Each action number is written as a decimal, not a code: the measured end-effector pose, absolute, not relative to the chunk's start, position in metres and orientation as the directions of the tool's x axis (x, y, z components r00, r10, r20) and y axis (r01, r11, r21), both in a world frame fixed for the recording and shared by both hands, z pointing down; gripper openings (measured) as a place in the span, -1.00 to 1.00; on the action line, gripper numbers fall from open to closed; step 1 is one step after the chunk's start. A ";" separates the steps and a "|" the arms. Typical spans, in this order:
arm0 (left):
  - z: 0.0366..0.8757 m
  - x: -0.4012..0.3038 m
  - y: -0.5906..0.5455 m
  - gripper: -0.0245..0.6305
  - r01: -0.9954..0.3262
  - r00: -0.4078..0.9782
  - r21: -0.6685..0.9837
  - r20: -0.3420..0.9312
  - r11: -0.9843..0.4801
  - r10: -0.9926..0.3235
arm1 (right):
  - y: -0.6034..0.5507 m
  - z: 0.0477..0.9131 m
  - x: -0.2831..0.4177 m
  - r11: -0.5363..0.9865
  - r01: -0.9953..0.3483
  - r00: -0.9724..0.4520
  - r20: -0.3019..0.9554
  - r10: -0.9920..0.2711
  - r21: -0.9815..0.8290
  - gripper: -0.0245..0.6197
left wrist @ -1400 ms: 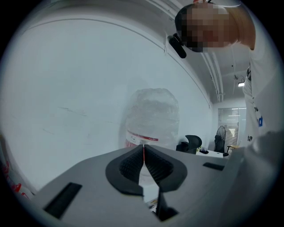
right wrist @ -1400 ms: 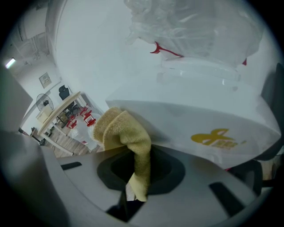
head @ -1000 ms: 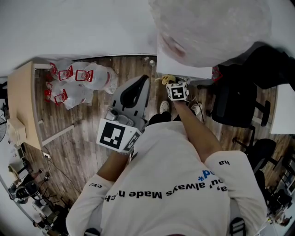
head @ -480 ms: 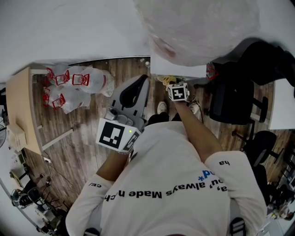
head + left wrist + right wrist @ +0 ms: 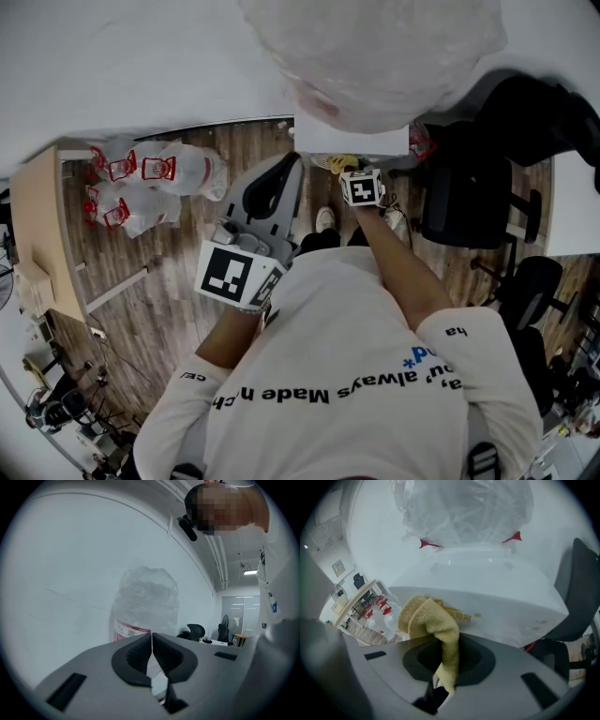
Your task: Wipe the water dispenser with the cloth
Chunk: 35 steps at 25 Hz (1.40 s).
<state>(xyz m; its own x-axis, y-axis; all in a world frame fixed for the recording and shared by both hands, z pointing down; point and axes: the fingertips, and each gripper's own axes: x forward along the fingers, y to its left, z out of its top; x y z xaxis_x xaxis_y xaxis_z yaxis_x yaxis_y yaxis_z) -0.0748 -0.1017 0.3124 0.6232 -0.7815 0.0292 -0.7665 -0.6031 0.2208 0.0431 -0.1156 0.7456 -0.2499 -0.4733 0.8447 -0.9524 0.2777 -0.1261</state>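
The wipe looks barely begun. The right gripper [image 5: 445, 663] has its jaws clenched on 1 yellow cloth [image 5: 433, 625], whose bunched end sits at the front edge of the white dispenser [image 5: 497, 597]. Whether it is touching cannot be told. Small yellowish specks [image 5: 541, 620] on the sloped panel suggest that side is yet to be wiped, as are the top and sides, as far as I can judge. The left gripper [image 5: 152, 653] has its jaws clenched on nothing and points toward the wall, taking no part.

Count: 1 dispenser, 1 bottle [image 5: 461, 508] upended on it, 1 cloth, 2 grippers. On the floor lies a cluster of spare bottles [image 5: 141, 183], too overlapped to number.
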 end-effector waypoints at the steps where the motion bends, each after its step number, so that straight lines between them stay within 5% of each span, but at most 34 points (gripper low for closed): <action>1: 0.312 -0.073 -0.102 -0.85 -0.765 0.626 0.221 0.029 -0.605 -0.780 | -0.115 0.744 0.047 0.272 -0.955 -0.242 0.847 -0.474 -0.121 -0.75; 35: 0.304 -0.004 -0.100 -0.85 -0.694 0.704 0.223 0.009 -0.685 -0.710 | -0.107 0.739 0.156 0.086 -0.993 -0.115 0.838 -0.533 -0.082 -0.75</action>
<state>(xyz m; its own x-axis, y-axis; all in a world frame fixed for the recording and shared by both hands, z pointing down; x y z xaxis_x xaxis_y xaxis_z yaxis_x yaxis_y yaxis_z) -0.0041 -0.1002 0.3045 0.7039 -0.7103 0.0088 -0.6938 -0.6848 0.2231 0.1562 -0.1071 0.7389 -0.1154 -0.5332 0.8381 -0.9929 0.0865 -0.0817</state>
